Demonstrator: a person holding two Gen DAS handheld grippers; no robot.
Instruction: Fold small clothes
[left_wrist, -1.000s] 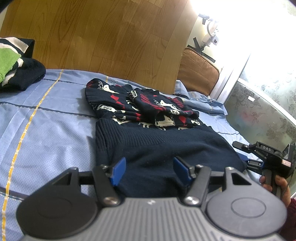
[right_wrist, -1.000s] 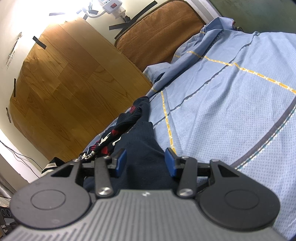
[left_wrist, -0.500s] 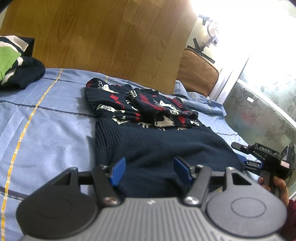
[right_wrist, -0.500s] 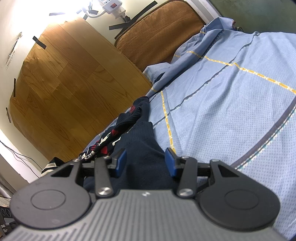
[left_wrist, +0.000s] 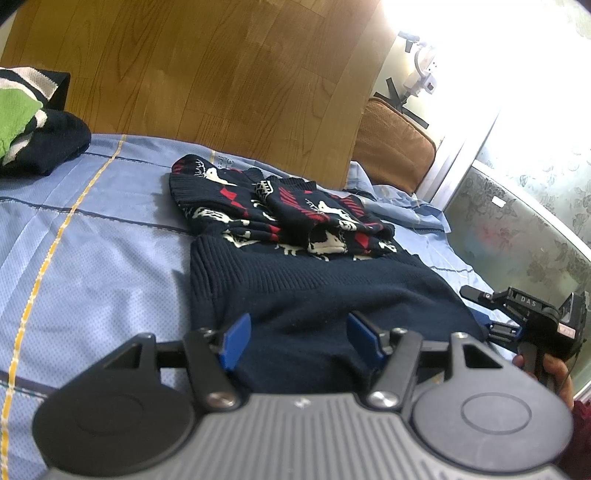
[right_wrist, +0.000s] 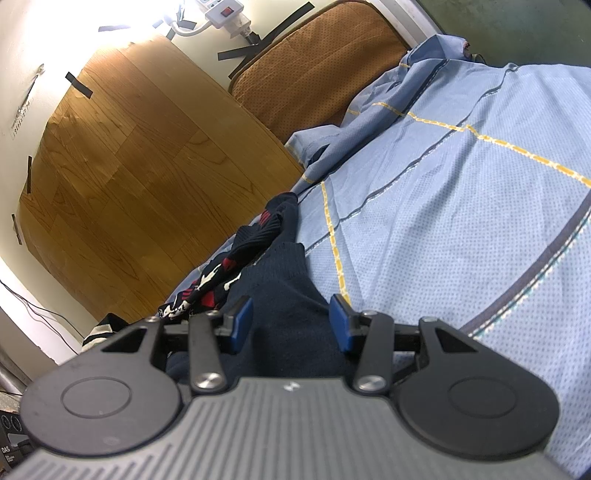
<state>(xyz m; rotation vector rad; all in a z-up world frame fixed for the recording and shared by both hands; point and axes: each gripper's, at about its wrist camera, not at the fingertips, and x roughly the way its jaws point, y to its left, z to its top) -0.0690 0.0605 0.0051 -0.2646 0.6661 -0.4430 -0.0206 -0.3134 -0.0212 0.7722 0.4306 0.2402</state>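
A navy knit sweater lies flat on the light-blue bed sheet. Its red-and-white patterned sleeves are folded in across the chest. My left gripper hovers at the near hem, open, with navy fabric lying between its blue pads but not pinched. At the hem's right corner a hand holds my right gripper. In the right wrist view that gripper is rolled sideways and open, and the sweater edge runs between its pads.
A pile of dark, green and white clothes sits at the back left of the bed. A wood-pattern panel and a brown cushion stand behind it. A frosted glass panel borders the right side.
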